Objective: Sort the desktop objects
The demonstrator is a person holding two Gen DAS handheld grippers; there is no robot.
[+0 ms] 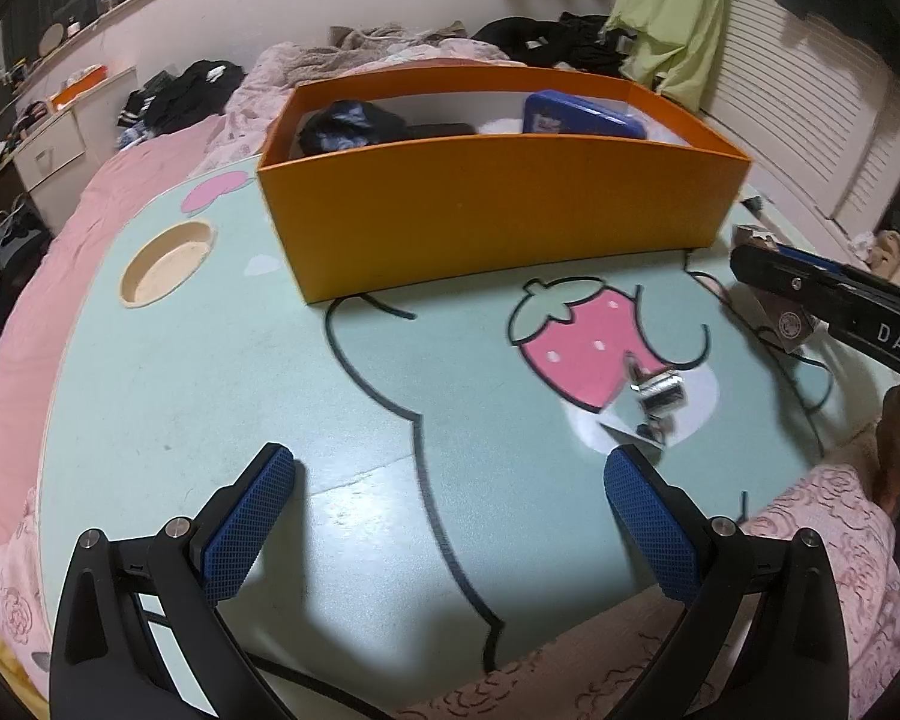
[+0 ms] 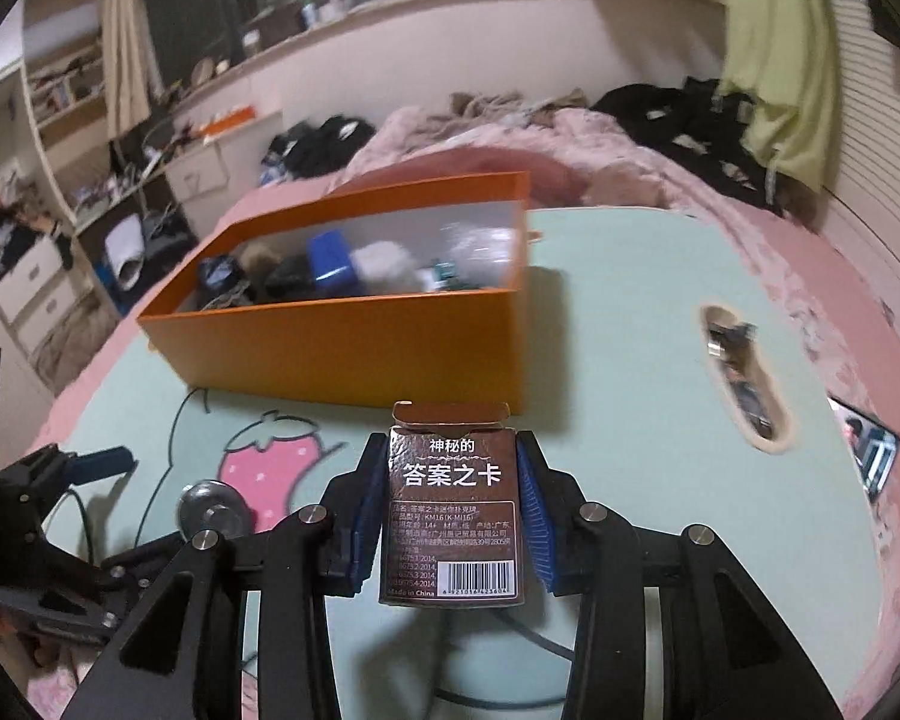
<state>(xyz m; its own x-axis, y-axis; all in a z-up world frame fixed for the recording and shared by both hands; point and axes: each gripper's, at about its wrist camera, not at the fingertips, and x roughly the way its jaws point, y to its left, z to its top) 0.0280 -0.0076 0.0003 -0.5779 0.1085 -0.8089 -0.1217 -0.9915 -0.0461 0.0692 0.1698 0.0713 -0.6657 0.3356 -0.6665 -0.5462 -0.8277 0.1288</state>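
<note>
Brown card box (image 2: 453,504) with white Chinese lettering and a barcode sits clamped upright between the blue pads of the right gripper (image 2: 456,516), its top flap open, held above the mint-green table (image 2: 618,300) just in front of the orange storage box (image 2: 354,342). That box already holds a blue case (image 2: 330,264), dark items and something white and fluffy. Nearer the left gripper (image 1: 450,516), whose jaws stand wide apart with nothing between them, a small shiny metal object (image 1: 660,399) lies on the painted strawberry (image 1: 582,348). Pink bedding (image 1: 24,324) surrounds the table.
</note>
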